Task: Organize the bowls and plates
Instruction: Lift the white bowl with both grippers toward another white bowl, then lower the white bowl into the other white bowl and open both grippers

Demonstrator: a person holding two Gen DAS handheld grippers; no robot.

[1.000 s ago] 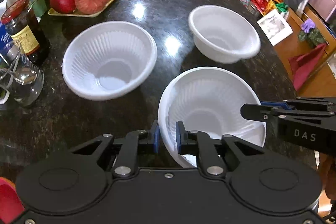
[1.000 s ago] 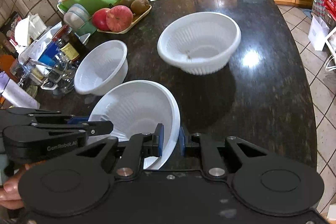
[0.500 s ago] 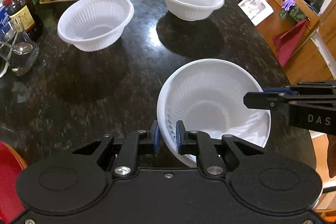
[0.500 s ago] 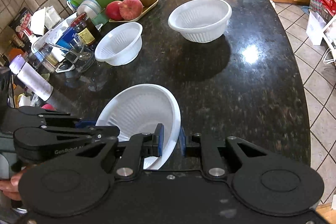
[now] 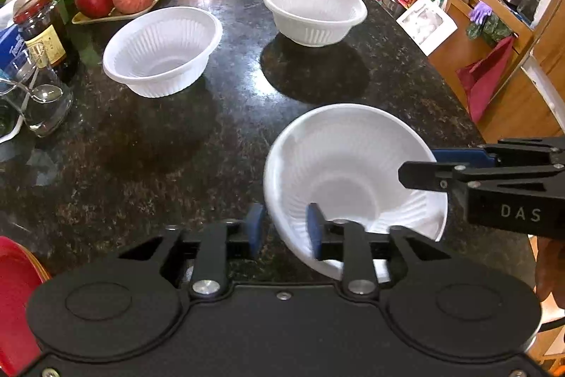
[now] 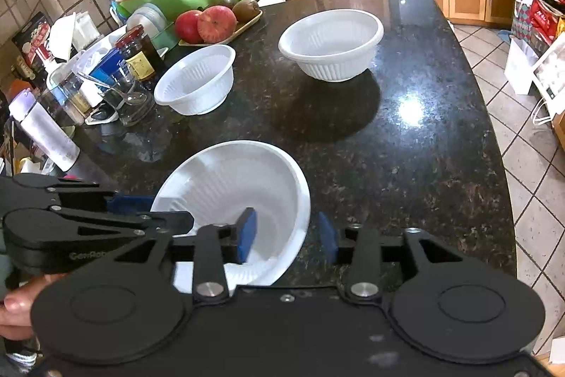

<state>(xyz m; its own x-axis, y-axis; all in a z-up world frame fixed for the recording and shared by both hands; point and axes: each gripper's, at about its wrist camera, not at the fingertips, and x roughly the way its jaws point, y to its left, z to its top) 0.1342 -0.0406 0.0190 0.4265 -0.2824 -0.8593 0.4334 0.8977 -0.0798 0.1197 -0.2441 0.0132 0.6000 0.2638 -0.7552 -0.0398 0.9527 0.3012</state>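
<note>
Left wrist view shows the near bowl [image 5: 353, 179] sitting on the dark granite counter [image 5: 176, 143], close to its front edge and well apart from the two other white bowls, the ribbed bowl [image 5: 162, 53] beyond it to the left and the far bowl [image 5: 314, 11] beyond it to the right. The step in hand looks like the release after setting this bowl down, so both tools should draw straight back from the rim without clipping it, since the light bowl would slide or tip easily. The left gripper [image 5: 284, 232] has just been opening: its jaws stand apart with the bowl's near rim between them, the pads no longer pressing. In the right wrist view the right gripper [image 6: 287, 237] has likewise just been opening, jaws apart astride the rim on the opposite side of the near bowl, one pad inside and one outside, neither clamped on it.
</note>
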